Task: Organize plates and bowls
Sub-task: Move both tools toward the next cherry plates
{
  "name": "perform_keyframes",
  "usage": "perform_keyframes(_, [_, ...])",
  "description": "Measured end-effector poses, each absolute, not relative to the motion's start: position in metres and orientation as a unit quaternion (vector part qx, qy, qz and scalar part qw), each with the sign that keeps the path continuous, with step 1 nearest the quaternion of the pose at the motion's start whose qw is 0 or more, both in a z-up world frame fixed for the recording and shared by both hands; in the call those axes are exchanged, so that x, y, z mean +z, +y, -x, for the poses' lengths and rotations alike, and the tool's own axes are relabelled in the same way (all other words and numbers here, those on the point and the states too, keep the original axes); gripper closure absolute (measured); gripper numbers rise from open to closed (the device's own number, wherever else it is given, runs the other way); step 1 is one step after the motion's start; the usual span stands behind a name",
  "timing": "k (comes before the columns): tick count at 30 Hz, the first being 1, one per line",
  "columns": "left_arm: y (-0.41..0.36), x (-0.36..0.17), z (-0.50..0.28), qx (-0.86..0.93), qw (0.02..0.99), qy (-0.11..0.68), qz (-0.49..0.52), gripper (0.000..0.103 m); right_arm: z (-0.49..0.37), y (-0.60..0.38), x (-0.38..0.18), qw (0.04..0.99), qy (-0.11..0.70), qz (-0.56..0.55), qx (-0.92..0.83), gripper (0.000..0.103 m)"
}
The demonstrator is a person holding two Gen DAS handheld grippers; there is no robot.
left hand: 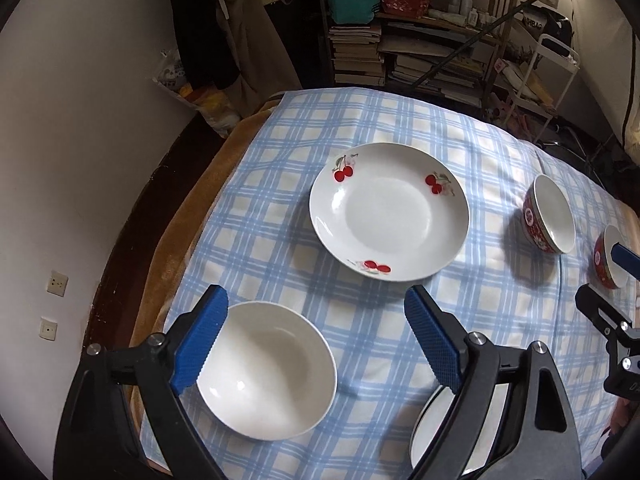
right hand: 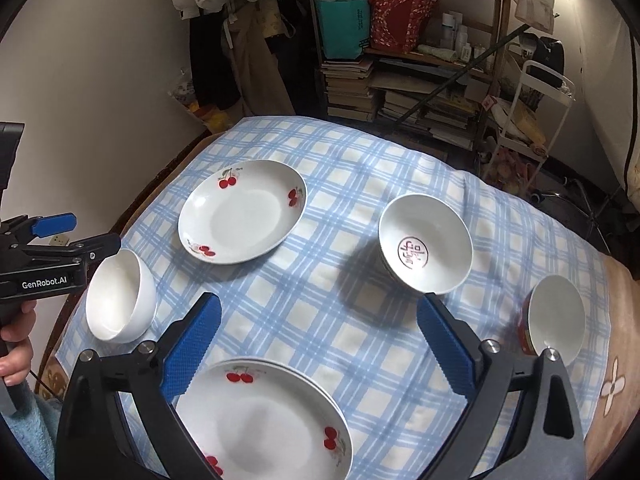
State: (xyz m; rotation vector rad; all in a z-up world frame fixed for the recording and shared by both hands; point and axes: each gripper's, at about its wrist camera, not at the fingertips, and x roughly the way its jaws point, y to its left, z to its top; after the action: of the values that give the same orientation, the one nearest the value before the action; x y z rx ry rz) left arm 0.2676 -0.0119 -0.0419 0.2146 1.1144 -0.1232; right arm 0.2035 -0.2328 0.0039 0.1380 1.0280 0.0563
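White plates [right hand: 264,420] sit stacked under the right gripper's [right hand: 318,354] spread, empty fingers; one plate [right hand: 242,212] and bowls beyond remain unsorted.

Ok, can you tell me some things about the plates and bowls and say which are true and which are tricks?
1. The lone cherry plate lies flat on the checked cloth. True.
2. The plain white bowl is full of soup. False: it is empty.
3. The bowl with red writing inside stands apart from the other dishes. True.
4. The right gripper is clamped on a plate. False: its jaws stand open, above the stacked cherry plates.
5. The left gripper has its jaws open. True.
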Motion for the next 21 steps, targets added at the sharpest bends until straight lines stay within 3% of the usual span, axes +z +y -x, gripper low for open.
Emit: perform_keyframes(21, [-0.004, -0.115, -0.39, -0.018, 0.802, 0.584, -0.123, 0.014, -0.334, -0.21, -0.061, 0.848, 0.521, -0.066, 0.063, 0.001])
